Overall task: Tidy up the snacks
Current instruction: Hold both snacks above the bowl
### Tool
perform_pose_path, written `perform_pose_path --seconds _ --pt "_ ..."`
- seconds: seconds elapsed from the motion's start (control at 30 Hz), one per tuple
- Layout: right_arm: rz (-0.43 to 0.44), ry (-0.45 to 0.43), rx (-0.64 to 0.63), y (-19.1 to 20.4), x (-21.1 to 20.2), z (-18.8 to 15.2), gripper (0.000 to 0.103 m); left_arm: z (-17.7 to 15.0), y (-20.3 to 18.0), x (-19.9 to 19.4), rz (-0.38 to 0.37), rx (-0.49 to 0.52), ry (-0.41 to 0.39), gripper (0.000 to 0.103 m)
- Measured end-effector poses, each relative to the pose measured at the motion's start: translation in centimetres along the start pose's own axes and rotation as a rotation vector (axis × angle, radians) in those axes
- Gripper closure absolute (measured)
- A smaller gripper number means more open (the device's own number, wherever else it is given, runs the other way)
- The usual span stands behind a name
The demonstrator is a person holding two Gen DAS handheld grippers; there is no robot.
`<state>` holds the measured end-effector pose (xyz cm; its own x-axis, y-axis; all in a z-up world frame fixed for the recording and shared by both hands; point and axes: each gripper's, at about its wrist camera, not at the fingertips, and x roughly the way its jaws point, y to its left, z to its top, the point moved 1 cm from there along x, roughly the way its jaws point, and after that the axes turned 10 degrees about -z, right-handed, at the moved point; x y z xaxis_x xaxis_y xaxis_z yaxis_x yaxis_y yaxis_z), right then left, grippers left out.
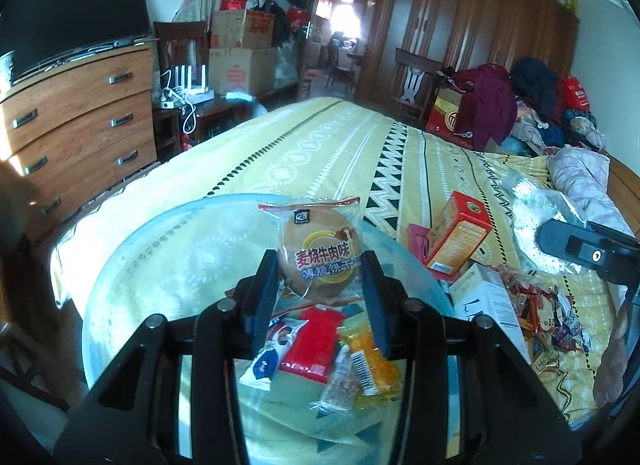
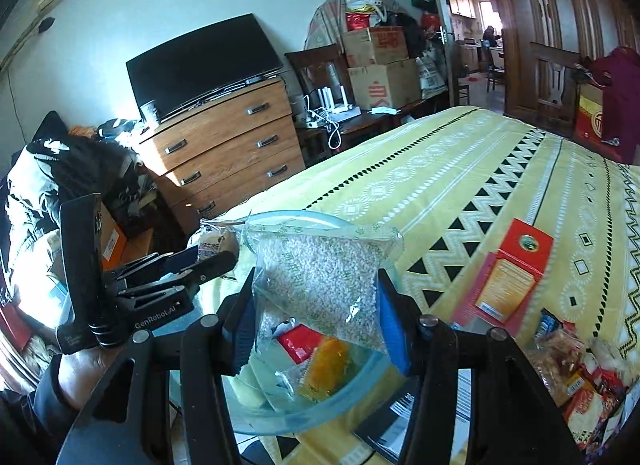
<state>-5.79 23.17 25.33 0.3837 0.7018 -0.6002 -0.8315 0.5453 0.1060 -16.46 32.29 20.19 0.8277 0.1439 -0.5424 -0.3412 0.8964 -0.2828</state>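
A: Left wrist view first. The left gripper (image 1: 320, 285) has its jaws narrowly apart, clamped on a round biscuit packet (image 1: 320, 251) in crinkly clear wrap with a red strip on top. It hangs over the clear glass bowl (image 1: 132, 265) at the near left corner of the bed (image 1: 320, 145).

B: And inside the bowl?

A: Small flat packets: a white and blue one (image 1: 268, 357), a red one (image 1: 312, 345), an orange one (image 1: 376, 365). Just past the bowl's right rim an orange carton (image 1: 456, 237) stands tilted, then a white box (image 1: 484, 297), then a loose pile of wrapped snacks (image 1: 552, 321) along the bed's near edge.

B: What does the right wrist view add?

A: The right gripper (image 2: 316, 305), jaws partly open, pinching a clear plastic bag of white grains (image 2: 320, 277) above the same bowl (image 2: 360, 381). It also shows the left gripper (image 2: 192, 265) from the side, and a hand (image 2: 86, 373) under it.

B: Room to move?

A: The yellow patterned bedspread (image 2: 460, 169) lies bare beyond the bowl, towards the far edge.
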Motion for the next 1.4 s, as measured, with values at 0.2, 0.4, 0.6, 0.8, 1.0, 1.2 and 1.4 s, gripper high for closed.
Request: perform_pose_path --seconds 0.2,0.4,0.6,0.8,1.0,1.2,1.4 --pt "0.019 0.025 -0.009 1.2 1.7 -0.1 0.046 0.1 0.7 0.0 0.0 -0.009 0.006 0.062" --pt "0.019 0.034 -0.019 1.6 2.2 0.0 0.046 0.1 0.9 -0.1 -0.004 -0.011 0.007 0.062" --pt "0.018 0.034 -0.021 1.9 2.0 0.1 0.046 0.2 0.9 -0.1 -0.007 -0.008 0.008 0.061" --pt "0.019 0.04 -0.027 2.3 2.0 0.0 0.046 0.2 0.9 -0.1 -0.007 -0.01 0.01 0.061" --pt "0.018 0.04 -0.031 2.5 2.0 0.0 0.046 0.1 0.8 -0.1 -0.008 -0.01 0.01 0.061" --pt "0.019 0.042 -0.032 2.6 2.0 -0.1 0.046 0.0 0.7 -0.1 -0.008 -0.011 0.013 0.061" --pt "0.018 0.045 -0.032 2.6 2.1 0.0 0.046 0.0 0.8 -0.2 -0.008 -0.011 0.014 0.061"
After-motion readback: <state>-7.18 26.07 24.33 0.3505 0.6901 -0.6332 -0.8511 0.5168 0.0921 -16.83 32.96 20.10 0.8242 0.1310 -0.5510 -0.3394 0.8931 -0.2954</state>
